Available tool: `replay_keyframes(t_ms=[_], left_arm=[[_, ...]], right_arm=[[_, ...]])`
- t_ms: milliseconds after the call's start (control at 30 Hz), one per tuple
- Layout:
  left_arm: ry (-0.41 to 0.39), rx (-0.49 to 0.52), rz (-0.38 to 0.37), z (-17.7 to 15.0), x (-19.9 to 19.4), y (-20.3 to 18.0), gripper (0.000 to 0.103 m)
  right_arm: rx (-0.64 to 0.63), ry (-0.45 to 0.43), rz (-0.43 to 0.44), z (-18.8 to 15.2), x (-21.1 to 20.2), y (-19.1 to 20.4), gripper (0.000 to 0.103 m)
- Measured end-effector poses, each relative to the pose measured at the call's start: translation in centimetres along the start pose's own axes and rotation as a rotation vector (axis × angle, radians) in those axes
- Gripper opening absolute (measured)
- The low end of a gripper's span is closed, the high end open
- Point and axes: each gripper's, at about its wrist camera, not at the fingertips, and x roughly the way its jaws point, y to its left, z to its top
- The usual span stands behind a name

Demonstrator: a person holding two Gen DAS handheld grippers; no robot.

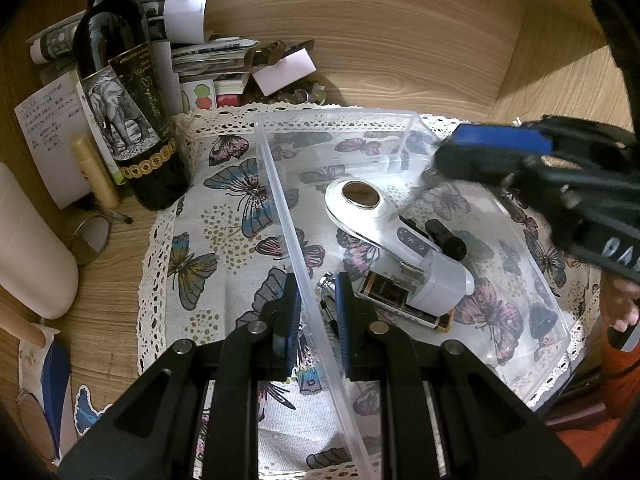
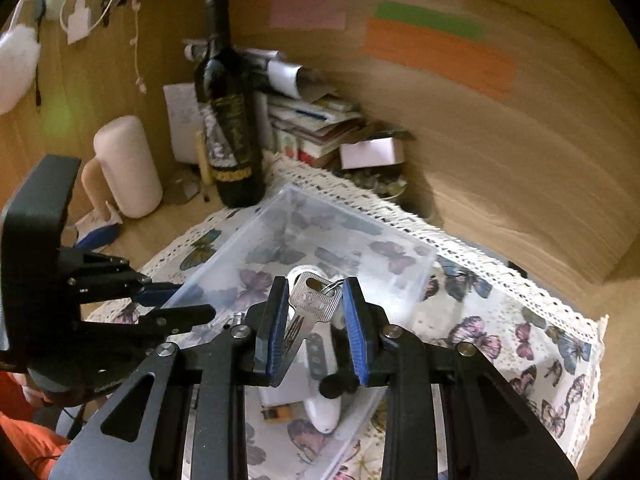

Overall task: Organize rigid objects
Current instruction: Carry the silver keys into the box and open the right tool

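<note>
A clear plastic box (image 1: 280, 200) stands on a butterfly-print cloth (image 1: 208, 248). In it lie a white handheld device (image 1: 384, 224), a small black-and-gold box (image 1: 384, 292) and a black cylinder (image 1: 446, 238). My left gripper (image 1: 316, 312) is shut on the box's near wall, one finger on each side. My right gripper (image 2: 316, 332) hovers over the box (image 2: 248, 236) with a silver key (image 2: 314, 304) on a ring between its blue pads; the jaws stand apart and the key leans on the left pad. The right gripper also shows in the left wrist view (image 1: 492, 152).
A dark wine bottle (image 1: 124, 92) stands left of the box beside a pile of papers and cards (image 1: 216, 64). A cream cylinder (image 1: 32, 248) and a small round mirror (image 1: 90, 240) lie further left. Wooden walls with coloured paper notes (image 2: 436, 52) close the back and right.
</note>
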Motion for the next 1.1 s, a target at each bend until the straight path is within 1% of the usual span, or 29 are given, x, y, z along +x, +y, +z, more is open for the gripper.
replay_keyframes(t_ms=[100, 333, 433, 567, 767, 1033, 1100], left_arm=[[0.0, 0.0, -0.002, 0.0, 0.0, 0.0, 0.016], [0.0, -0.001, -0.002, 0.0, 0.0, 0.0, 0.016], [0.0, -0.001, -0.001, 0.0, 0.0, 0.0, 0.016], [0.001, -0.002, -0.002, 0.0, 0.0, 0.0, 0.016], [0.001, -0.002, -0.002, 0.0, 0.0, 0.1, 0.016], [0.001, -0.002, -0.002, 0.0, 0.0, 0.1, 0.016], [0.003, -0.003, -0.001, 0.0, 0.0, 0.1, 0.016]], right_arm=[[-0.021, 0.044, 0.027, -0.1, 1.4, 0.5, 0.025], [-0.031, 0.12, 0.039, -0.7, 3.8, 0.8, 0.025], [-0.024, 0.141, 0.044, -0.9, 4.1, 0.7, 0.025], [-0.021, 0.136, 0.037, -1.0, 3.7, 0.5, 0.025], [0.014, 0.104, 0.017, -1.2, 1.9, -0.8, 0.026], [0.104, 0.043, -0.089, -3.2, -2.5, -4.3, 0.041], [0.134, 0.043, -0.108, -4.0, -3.2, -5.0, 0.042]])
